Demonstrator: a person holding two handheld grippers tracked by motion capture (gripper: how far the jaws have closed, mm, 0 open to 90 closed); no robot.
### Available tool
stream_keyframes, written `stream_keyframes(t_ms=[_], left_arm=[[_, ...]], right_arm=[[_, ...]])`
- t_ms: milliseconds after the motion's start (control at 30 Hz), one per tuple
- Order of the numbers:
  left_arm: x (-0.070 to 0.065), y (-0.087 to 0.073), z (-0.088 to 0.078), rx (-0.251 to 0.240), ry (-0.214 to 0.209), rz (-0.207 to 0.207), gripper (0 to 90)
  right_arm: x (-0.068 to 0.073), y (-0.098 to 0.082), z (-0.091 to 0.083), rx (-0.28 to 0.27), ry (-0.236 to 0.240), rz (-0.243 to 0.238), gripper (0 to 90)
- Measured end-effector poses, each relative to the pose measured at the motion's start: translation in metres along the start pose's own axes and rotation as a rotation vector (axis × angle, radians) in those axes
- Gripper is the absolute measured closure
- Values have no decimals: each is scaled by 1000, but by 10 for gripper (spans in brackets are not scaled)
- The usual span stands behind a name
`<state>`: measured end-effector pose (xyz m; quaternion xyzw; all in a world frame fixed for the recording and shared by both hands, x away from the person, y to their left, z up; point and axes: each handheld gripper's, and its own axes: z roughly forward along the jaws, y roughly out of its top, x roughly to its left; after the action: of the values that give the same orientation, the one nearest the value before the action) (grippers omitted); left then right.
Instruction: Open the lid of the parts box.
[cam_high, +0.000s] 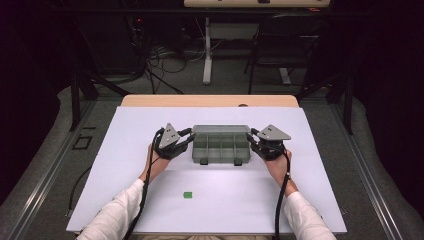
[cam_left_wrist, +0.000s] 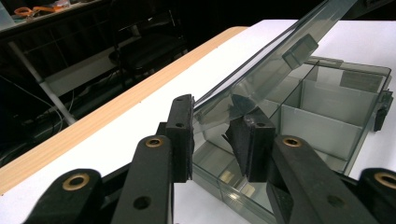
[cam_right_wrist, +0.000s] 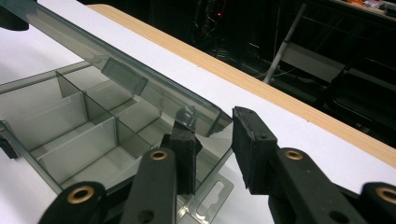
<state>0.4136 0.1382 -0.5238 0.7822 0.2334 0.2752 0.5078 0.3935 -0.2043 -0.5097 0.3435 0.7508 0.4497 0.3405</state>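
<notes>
Item: clear box (cam_high: 220, 146), mid-mat (cam_high: 150, 210), lid (cam_left_wrist: 261, 79) half-raised. Left gripper (cam_left_wrist: 217, 140) and right gripper (cam_right_wrist: 212, 151) each pinch a lid end corner. Handling: swing both ends evenly, or the lid twists.

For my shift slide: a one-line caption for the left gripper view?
Left gripper jaws straddle the raised lid corner of a clear divided organizer box on a white table.

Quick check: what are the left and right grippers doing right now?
Left gripper: jaws straddle the corner of the box lid; grip cannot be told.
Right gripper: jaws straddle the lid's other corner; grip cannot be told.
</notes>
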Motion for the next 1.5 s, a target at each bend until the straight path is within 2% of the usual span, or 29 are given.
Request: stream_keyframes(t_ms=[267,467,700,1000,1500], left_arm=[[6,5,1,5,-13,-26,716],[8,7,2,16,-18,-16,720],[13,11,3,16,-29,-45,730],[19,14,5,29,-41,-58,737],[26,18,7,34,-50,-82,757]], right_arm=[[-4,3,2,9,2,22,729],[-6,5,4,17,5,22,739],[-9,9,6,27,10,31,746],[-15,13,8,36,27,55,753],[-21,18,13,43,25,91,772]])
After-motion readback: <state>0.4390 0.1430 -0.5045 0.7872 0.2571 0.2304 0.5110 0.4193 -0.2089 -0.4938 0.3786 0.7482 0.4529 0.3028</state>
